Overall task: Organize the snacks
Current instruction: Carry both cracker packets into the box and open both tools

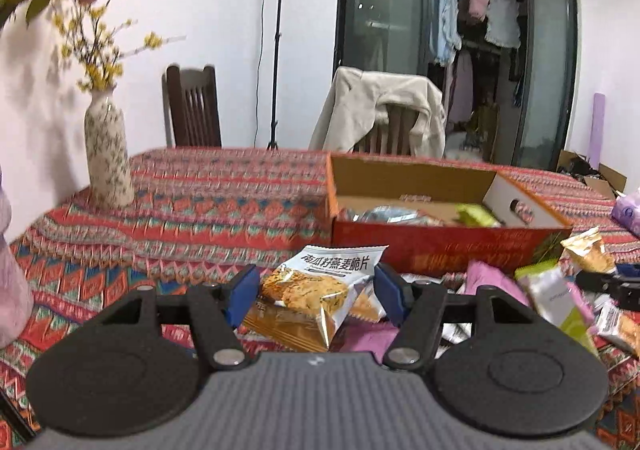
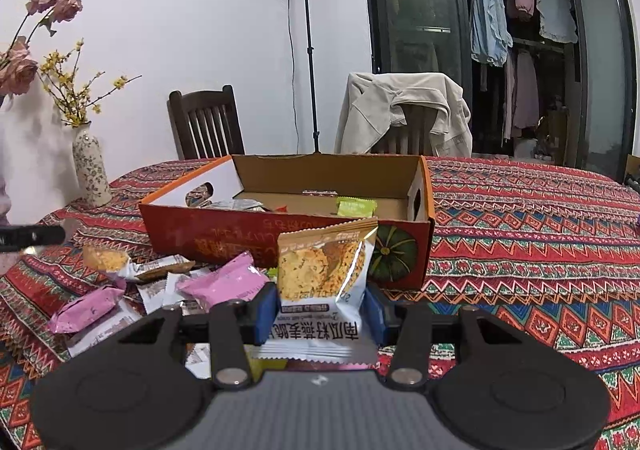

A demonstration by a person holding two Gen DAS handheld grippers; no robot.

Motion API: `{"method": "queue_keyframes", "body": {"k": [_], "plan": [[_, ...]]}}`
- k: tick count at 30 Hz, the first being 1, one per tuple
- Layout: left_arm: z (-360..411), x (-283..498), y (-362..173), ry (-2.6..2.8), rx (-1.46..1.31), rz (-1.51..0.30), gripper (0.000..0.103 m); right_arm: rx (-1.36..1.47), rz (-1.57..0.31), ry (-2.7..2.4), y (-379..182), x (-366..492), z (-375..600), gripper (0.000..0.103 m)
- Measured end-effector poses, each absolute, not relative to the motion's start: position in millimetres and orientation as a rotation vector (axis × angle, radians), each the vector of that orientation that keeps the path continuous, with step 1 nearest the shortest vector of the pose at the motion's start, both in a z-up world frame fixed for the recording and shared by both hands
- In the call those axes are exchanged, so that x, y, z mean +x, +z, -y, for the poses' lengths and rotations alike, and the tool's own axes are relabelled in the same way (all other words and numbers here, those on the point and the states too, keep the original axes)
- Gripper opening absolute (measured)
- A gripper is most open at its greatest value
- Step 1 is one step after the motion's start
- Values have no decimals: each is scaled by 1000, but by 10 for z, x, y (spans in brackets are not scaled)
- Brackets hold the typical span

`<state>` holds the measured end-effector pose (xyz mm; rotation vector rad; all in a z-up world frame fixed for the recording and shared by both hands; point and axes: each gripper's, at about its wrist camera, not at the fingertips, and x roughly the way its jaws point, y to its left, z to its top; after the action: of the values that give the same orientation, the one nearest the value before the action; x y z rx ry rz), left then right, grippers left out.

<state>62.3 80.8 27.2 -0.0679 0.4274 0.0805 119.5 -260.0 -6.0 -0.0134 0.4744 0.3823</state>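
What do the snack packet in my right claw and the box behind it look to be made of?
Snack packet: glossy plastic or foil film, judging by its sheen, creases and serrated sealed edges. Box: cardboard, printed red outside; the raw brown inner walls and die-cut handle holes show it. The right claw pinches the packet between blue pads, probably rubbery.

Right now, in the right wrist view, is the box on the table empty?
No, the box already holds several packets, among them a green packet lying on its floor near the right end.
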Motion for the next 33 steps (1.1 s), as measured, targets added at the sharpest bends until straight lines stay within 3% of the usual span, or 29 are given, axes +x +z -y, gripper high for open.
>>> {"method": "queue_keyframes", "body": {"k": [19, 33], "plan": [[-289, 1428, 775, 50, -36, -337, 64, -65, -370, 392, 444, 1647, 2400, 45], [9, 2276, 658, 95, -37, -329, 64, 8, -401, 356, 429, 2549, 2201, 45]]}}
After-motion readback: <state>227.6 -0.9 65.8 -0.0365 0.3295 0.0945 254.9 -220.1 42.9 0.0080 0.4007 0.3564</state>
